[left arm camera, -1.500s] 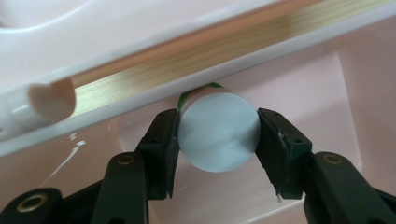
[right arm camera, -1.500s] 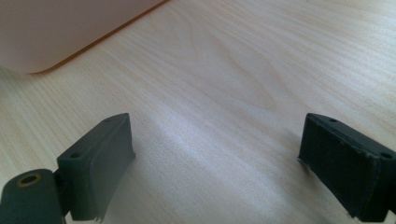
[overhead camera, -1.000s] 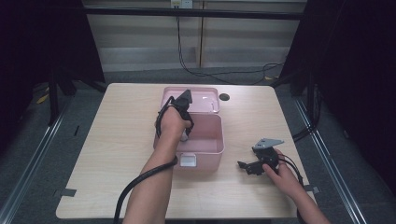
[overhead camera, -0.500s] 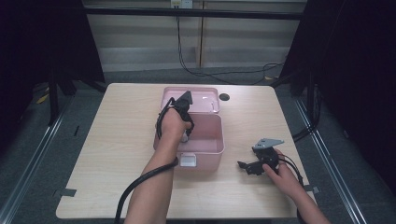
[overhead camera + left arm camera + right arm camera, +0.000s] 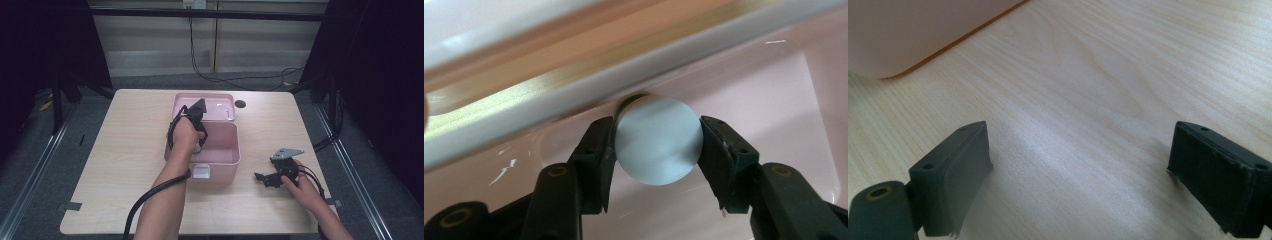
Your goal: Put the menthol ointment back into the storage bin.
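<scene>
Two grippers are at work around a pink box [image 5: 220, 150] that sits open near the middle of a pale wooden table [image 5: 115, 165], its lid [image 5: 205, 106] folded back flat on the far side. The left gripper [image 5: 198, 111] reaches over the box's far edge, held by the left hand [image 5: 186, 135], with its cable [image 5: 150, 197] trailing back along the forearm toward the near edge of the table. In the left gripper view, that gripper [image 5: 656, 145] is clenched on a small round white object [image 5: 658, 140], one jaw pressing each side of it, with a thin green edge showing behind the white face; what the object is cannot be told. It is held just under the box's pale rim [image 5: 624, 80], against the pink inner surface [image 5: 784, 115]. The right gripper [image 5: 270, 179] rests on the table to the right of the box, well apart from it, in the right hand [image 5: 305, 190], with a grey plate [image 5: 286, 152] on top. In the right gripper view its jaws stand wide apart with only bare wood [image 5: 1108, 100] between them, and a corner of the box [image 5: 913, 35] shows beyond them. A small dark round spot [image 5: 240, 104] lies on the table just right of the lid.
</scene>
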The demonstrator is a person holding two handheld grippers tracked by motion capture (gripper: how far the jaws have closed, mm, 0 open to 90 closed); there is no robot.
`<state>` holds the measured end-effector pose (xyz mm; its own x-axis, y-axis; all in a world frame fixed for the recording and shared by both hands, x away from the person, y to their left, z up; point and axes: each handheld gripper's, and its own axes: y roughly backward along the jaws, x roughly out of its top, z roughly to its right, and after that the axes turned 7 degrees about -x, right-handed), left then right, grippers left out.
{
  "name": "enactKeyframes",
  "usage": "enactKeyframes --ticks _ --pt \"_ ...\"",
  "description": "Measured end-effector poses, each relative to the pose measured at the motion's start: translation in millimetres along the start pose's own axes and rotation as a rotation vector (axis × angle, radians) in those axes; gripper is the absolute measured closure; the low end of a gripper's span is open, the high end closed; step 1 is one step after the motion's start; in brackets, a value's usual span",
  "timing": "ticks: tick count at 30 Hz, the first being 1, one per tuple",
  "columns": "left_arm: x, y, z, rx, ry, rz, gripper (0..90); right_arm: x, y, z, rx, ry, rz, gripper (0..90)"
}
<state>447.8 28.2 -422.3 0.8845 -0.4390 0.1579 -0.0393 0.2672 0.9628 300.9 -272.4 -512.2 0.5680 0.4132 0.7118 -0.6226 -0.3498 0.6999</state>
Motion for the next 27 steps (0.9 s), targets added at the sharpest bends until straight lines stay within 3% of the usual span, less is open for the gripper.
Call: enactKeyframes --ticks 2,12,22,27 --pt "0.8 0.7 -0.6 0.009 -0.018 0.006 48.0 0.0 0.0 0.0 0.0 0.0 0.0 9.2" --pt "-0.1 4.7 -1.0 -0.001 -0.007 0.003 48.1 0.0 0.0 0.0 0.0 0.001 0.0 9.2" --pt "-1.8 5.8 -1.4 -0.012 0.006 0.007 37.6 0.0 0.0 0.0 0.0 0.001 0.0 9.2" --pt "-2.9 7.1 -0.6 -0.019 0.013 -0.017 32.1 0.0 0.0 0.0 0.0 0.001 0.0 9.1"
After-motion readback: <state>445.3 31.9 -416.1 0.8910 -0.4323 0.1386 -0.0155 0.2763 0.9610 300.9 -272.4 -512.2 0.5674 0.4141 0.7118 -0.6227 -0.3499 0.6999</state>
